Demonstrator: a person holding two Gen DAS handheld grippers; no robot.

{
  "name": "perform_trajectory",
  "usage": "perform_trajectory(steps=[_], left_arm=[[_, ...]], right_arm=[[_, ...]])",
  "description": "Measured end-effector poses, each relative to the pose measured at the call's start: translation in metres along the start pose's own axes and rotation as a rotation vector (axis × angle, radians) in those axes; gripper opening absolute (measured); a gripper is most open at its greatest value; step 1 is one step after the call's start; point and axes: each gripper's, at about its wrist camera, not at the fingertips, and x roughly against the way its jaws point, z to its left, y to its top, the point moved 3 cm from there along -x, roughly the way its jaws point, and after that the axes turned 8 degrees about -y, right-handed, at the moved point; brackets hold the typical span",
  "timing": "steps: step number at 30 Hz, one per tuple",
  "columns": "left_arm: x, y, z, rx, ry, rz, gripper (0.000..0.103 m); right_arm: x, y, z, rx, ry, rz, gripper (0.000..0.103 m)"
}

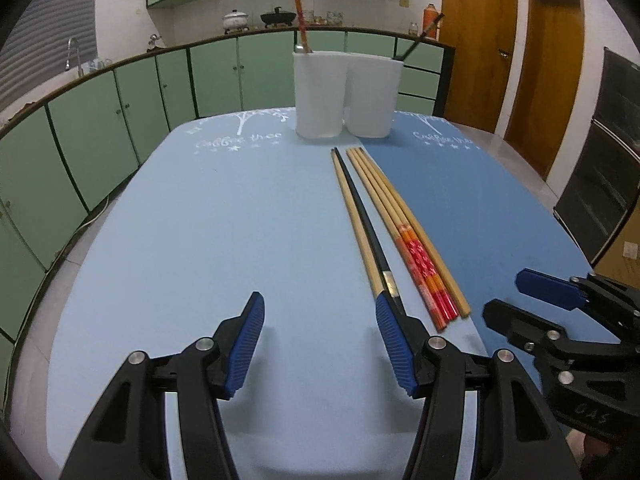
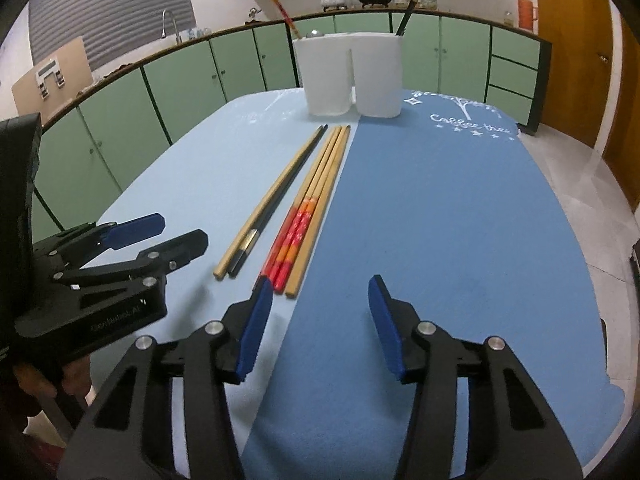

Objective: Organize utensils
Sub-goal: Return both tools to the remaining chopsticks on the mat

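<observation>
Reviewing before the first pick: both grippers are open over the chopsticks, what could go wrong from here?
1. The five chopsticks lie touching side by side, so the right gripper closing there may catch two or roll a neighbour away.
2. The left gripper and right gripper are close together and could collide.
3. The white holder already has sticks leaning out of both compartments; a new one could knock them, or go in the wrong side.

Five chopsticks [image 1: 362, 224] lie flat; two stand in one holder [image 1: 347, 94].

Holder [image 1: 344, 92] contents mostly hidden inside.
</observation>
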Motion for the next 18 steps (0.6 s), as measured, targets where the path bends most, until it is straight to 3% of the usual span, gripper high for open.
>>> perform_trajectory(steps=[18], left_arm=[[-0.004,-0.008,0.001,0.002,-0.005,0.021,0.057]], right_arm=[[-0.018,-0.002,-0.003,0.015,-0.052,0.018,0.038]])
